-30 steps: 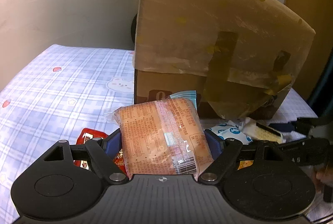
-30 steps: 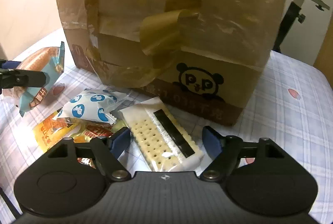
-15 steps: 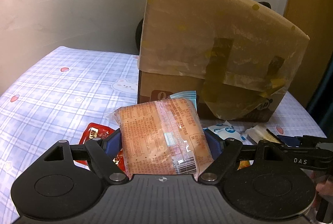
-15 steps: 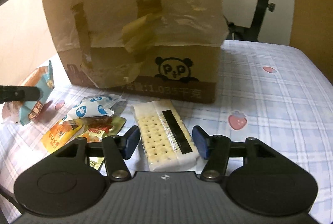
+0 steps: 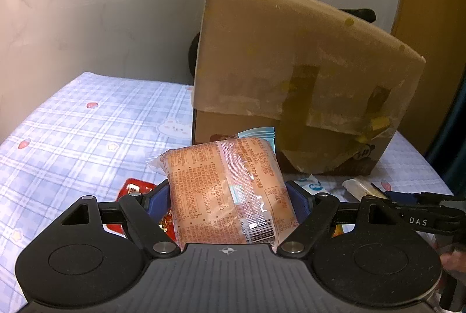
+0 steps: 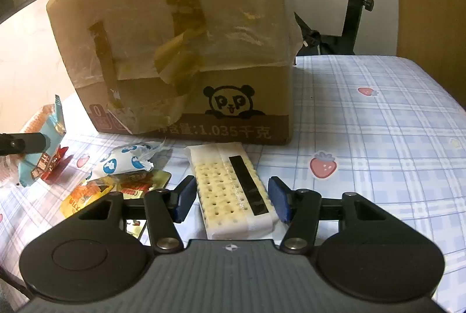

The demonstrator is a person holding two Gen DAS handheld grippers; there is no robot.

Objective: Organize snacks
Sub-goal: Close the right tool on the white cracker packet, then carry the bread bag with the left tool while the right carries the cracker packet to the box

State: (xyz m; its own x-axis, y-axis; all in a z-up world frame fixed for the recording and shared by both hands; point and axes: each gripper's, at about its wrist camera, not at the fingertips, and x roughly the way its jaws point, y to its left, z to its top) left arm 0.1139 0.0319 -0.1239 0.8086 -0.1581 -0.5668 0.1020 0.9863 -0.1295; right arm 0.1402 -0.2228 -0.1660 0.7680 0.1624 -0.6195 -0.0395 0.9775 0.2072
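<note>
My left gripper [image 5: 228,196] is shut on an orange bread packet [image 5: 224,185], held up in front of the tall cardboard box [image 5: 291,80]. In the right wrist view that packet [image 6: 38,120] shows at the far left, beside a left finger [image 6: 26,142]. My right gripper [image 6: 233,199] is closing on a white cracker pack [image 6: 230,185] that lies lengthwise between its blue pads, which touch the pack's long sides. The pack's far end reaches near the foot of the box [image 6: 180,51]. Whether the pack is off the cloth I cannot tell.
Loose snacks lie left of the crackers: a blue-and-white packet [image 6: 125,161], gold and yellow packets [image 6: 87,196] and a red one [image 6: 49,164]. The checked tablecloth [image 6: 378,123] stretches to the right. An exercise bike [image 6: 358,7] stands behind the table.
The right gripper's jaws have narrowed onto the cracker pack, and its view has swung so the box sits further left. The left gripper still holds the orange packet in much the same place.
</note>
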